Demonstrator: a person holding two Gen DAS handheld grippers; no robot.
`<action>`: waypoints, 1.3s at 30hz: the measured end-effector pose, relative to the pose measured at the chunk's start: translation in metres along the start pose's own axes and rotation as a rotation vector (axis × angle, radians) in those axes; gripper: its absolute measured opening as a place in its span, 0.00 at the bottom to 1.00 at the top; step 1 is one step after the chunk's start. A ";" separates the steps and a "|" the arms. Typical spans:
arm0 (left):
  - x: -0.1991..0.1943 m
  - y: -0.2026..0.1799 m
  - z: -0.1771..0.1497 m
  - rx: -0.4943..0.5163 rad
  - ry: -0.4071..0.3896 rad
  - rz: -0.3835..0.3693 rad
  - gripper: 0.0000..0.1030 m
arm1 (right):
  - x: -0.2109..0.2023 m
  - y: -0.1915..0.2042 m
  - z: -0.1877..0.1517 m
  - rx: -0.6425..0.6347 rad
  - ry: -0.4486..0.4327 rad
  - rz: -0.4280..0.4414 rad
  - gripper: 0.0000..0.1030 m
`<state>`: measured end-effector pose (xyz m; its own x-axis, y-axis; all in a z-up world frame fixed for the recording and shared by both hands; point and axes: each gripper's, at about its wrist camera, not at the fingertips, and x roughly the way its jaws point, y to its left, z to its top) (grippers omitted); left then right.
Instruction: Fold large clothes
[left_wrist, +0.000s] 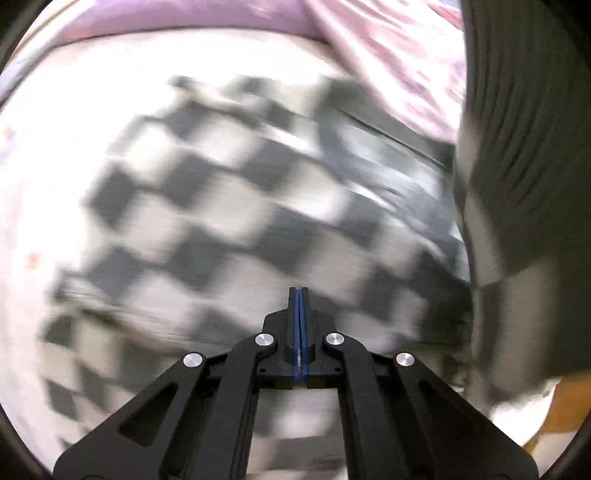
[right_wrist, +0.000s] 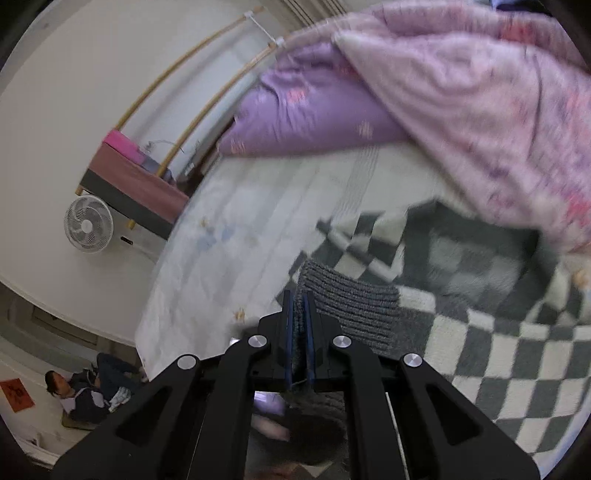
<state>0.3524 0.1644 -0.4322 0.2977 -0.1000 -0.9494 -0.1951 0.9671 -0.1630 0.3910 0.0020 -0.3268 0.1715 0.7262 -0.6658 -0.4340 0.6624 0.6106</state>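
Observation:
A grey-and-white checkered knit sweater (left_wrist: 207, 221) lies spread on a white bed sheet (left_wrist: 44, 122), blurred in the left wrist view. My left gripper (left_wrist: 299, 291) is shut with nothing seen between its blue pads, hovering over the sweater. A dark ribbed part of the sweater (left_wrist: 517, 147) hangs at the right of that view. In the right wrist view, my right gripper (right_wrist: 300, 295) is shut on the sweater's grey ribbed hem (right_wrist: 351, 306); the checkered body (right_wrist: 498, 354) trails to the right.
A purple pillow (right_wrist: 306, 110) and a pink quilt (right_wrist: 480, 110) lie at the bed's far side. Beyond the bed's left edge are a white fan (right_wrist: 88, 224), a low pink bench (right_wrist: 136, 181) and a person on the floor (right_wrist: 79, 395).

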 end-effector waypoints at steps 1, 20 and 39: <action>-0.006 0.011 0.001 -0.003 -0.002 0.017 0.02 | 0.012 -0.002 -0.003 0.013 0.016 0.004 0.05; 0.015 -0.017 0.009 0.115 0.040 0.110 0.03 | -0.004 -0.090 -0.063 0.271 0.059 -0.238 0.74; 0.065 -0.053 0.003 0.213 0.104 0.112 0.03 | -0.063 -0.236 -0.173 0.497 0.234 -0.683 0.02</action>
<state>0.3847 0.1077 -0.4849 0.1856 -0.0026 -0.9826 -0.0174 0.9998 -0.0060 0.3294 -0.2318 -0.5036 0.0433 0.1214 -0.9917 0.1422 0.9817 0.1264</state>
